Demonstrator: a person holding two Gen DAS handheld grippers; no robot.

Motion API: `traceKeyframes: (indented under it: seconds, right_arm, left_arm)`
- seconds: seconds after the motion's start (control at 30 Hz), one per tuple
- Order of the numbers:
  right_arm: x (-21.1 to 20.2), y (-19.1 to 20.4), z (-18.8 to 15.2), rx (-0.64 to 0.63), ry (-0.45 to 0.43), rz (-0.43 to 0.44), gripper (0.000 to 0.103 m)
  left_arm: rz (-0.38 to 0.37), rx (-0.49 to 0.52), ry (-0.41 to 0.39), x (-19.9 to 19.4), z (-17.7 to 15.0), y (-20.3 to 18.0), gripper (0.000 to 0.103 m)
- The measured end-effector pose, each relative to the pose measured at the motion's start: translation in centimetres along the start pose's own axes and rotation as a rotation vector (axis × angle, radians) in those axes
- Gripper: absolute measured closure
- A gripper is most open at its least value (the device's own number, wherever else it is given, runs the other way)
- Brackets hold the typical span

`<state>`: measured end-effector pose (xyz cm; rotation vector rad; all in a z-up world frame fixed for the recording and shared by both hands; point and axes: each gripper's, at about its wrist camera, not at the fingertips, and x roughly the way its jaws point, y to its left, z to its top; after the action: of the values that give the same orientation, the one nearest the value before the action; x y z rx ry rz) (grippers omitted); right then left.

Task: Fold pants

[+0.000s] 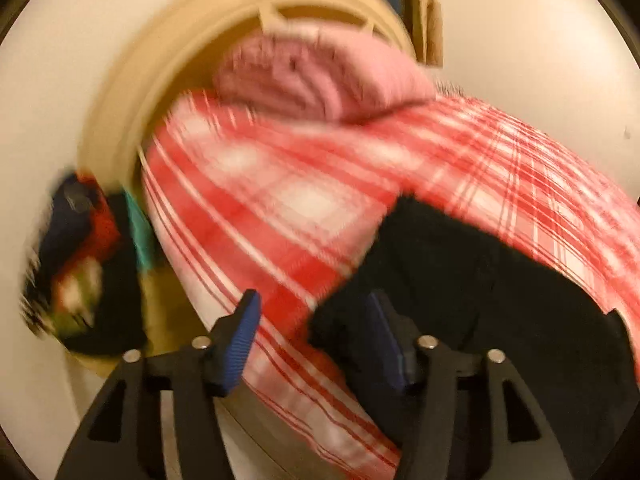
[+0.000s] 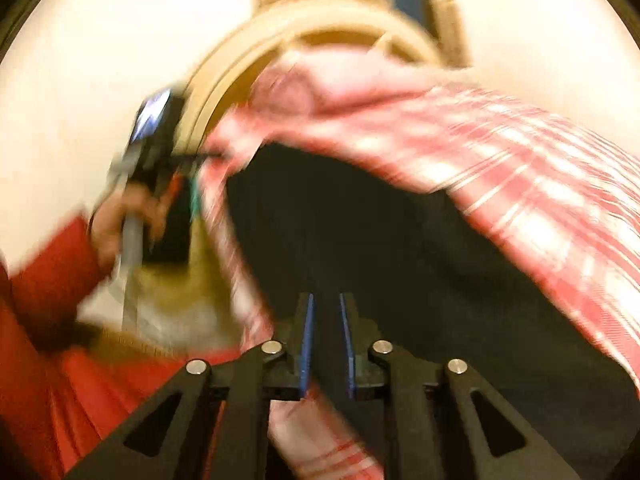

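Observation:
Both views are blurred by motion. Red-and-white plaid pants [image 1: 280, 200] drape over a black garment [image 1: 460, 280], with a folded pink cloth [image 1: 320, 76] behind them. My left gripper [image 1: 314, 336] is open, its blue pads wide apart above the plaid fabric and the edge of the black garment. In the right wrist view the plaid pants [image 2: 520, 184] arch over the black garment [image 2: 360, 240]. My right gripper [image 2: 327, 336] shows a narrow gap between its pads, and nothing visibly pinched. The left gripper [image 2: 156, 148] also appears there, at the plaid edge, held by a hand [image 2: 112, 224].
A beige round rim [image 1: 120, 120] curves behind the clothes on a pale surface [image 1: 52, 100]. A blurred heap of dark, red and teal items [image 1: 80, 260] lies to the left. A red sleeve [image 2: 48, 280] fills the lower left of the right wrist view.

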<state>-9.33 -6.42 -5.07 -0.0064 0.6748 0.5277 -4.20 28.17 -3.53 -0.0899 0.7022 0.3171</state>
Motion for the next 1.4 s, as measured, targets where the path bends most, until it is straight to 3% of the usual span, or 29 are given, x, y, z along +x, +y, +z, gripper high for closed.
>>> traceKeyframes:
  seconds: [0.1, 0.23, 0.3, 0.4, 0.47, 0.53, 0.57, 0.67, 0.77, 0.87, 0.93, 1.0, 1.1, 1.2, 1.23, 1.33, 1.4]
  right_arm:
    - [0.6, -3.8, 1.7, 0.066, -0.002, -0.16, 0.088]
    - [4.8, -4.8, 3.8, 0.001, 0.066, -0.182, 0.088]
    - [7.0, -5.4, 4.3, 0.03, 0.069, -0.174, 0.088]
    - [11.3, -8.7, 3.5, 0.12, 0.179, -0.28, 0.088]
    - [11.1, -11.1, 3.1, 0.243, 0.096, -0.204, 0.092]
    - [10.8, -13.0, 3.0, 0.361, 0.077, -0.141, 0.092]
    - [10.4, -13.4, 3.0, 0.378, 0.058, -0.136, 0.092]
    - [7.4, -13.2, 2.8, 0.399, -0.024, -0.216, 0.087]
    - [3.0, -12.6, 1.8, 0.434, -0.079, -0.17, 0.087]
    - [-2.0, -12.2, -0.1, 0.414, -0.111, -0.263, 0.086]
    - [-6.1, -13.1, -2.5, 0.467, -0.136, -0.366, 0.085]
    - [-9.7, -14.3, -5.6, 0.531, -0.118, -0.527, 0.077]
    - [-12.8, -16.3, -9.8, 0.666, -0.062, -0.651, 0.077]
    - [-13.6, -17.3, -12.8, 0.767, 0.016, -0.646, 0.077]
    - [-13.9, -16.9, -13.2, 0.752, 0.006, -0.635, 0.077]
    - [-13.9, -15.9, -13.4, 0.727, 0.083, -0.628, 0.077]
    - [-14.6, -15.4, -13.6, 0.725, 0.124, -0.57, 0.076]
  left_arm:
    - [-0.084, 0.101, -0.035, -0.9, 0.7, -3.2, 0.042]
    - [-0.171, 0.202, -0.012, -0.3, -0.2, -8.1, 0.04]
    - [-0.17, 0.23, -0.003, 0.6, -1.0, -9.8, 0.037]
    - [-0.13, 0.232, 0.041, 3.1, -1.6, -10.9, 0.036]
    - [-0.119, 0.201, 0.075, 4.4, -1.9, -10.6, 0.025]
    - [-0.118, 0.162, 0.062, 4.4, -1.9, -9.8, 0.011]
    - [-0.109, 0.15, 0.072, 4.8, -1.8, -9.2, 0.006]
    - [-0.132, 0.112, 0.097, 4.7, -1.4, -8.4, 0.007]
    - [-0.129, 0.137, 0.07, 2.9, -1.0, -8.7, 0.007]
    - [-0.176, 0.17, 0.018, 0.9, -0.8, -10.3, 0.007]
    - [-0.227, 0.194, 0.009, -0.2, -0.9, -11.8, 0.007]
    - [-0.325, 0.229, 0.021, -1.7, -1.4, -14.4, 0.007]
    - [-0.458, 0.328, 0.032, -3.9, -3.0, -19.2, 0.007]
    - [-0.533, 0.428, 0.044, -5.8, -5.1, -23.7, 0.007]
    - [-0.564, 0.452, 0.055, -6.5, -5.9, -24.9, 0.007]
    - [-0.624, 0.499, 0.074, -8.1, -7.5, -27.4, 0.007]
    - [-0.656, 0.55, 0.091, -9.3, -9.0, -29.3, 0.007]
